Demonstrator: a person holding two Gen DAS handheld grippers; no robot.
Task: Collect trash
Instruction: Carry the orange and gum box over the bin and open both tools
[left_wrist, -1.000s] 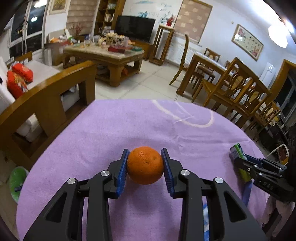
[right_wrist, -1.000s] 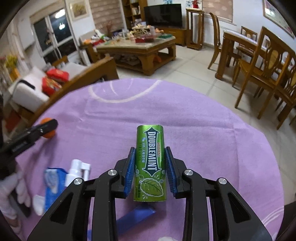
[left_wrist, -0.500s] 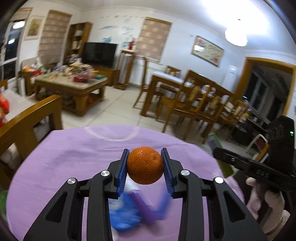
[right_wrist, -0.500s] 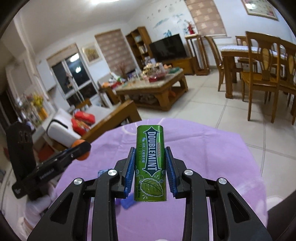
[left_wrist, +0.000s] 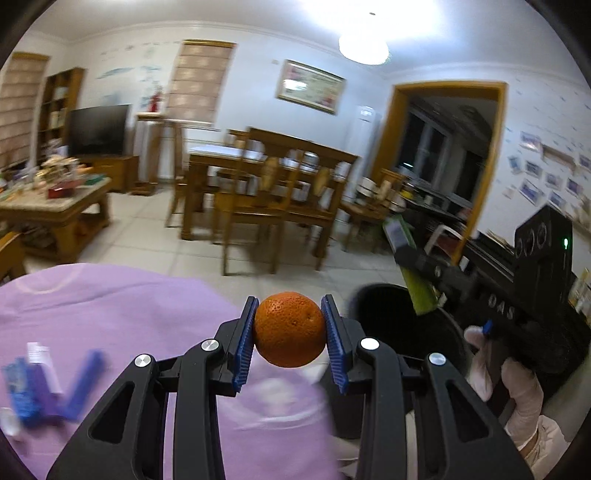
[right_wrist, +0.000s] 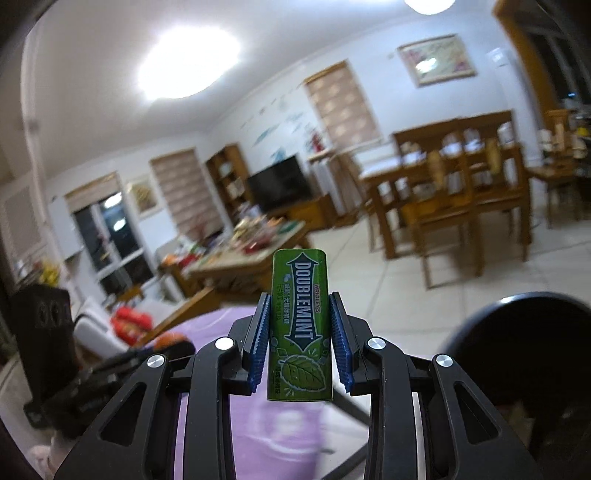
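Left gripper (left_wrist: 289, 330) raised and clamped, both blue pads (left_wrist: 243, 345) pressed on an orange (left_wrist: 289, 328). Right gripper (right_wrist: 299, 332) likewise lifted, tilted slightly downward, closed on a green gum pack (right_wrist: 299, 325) standing upright between its fingers. White-gloved right hand (left_wrist: 506, 373) wrapped around that gripper's handle.

Blurred blue items (left_wrist: 55, 391) on the purple cloth (left_wrist: 110, 306) cannot be identified.

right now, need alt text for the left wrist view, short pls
The left gripper clamps an orange above a purple tablecloth. At right, the right gripper holds a green pack over a black bin.
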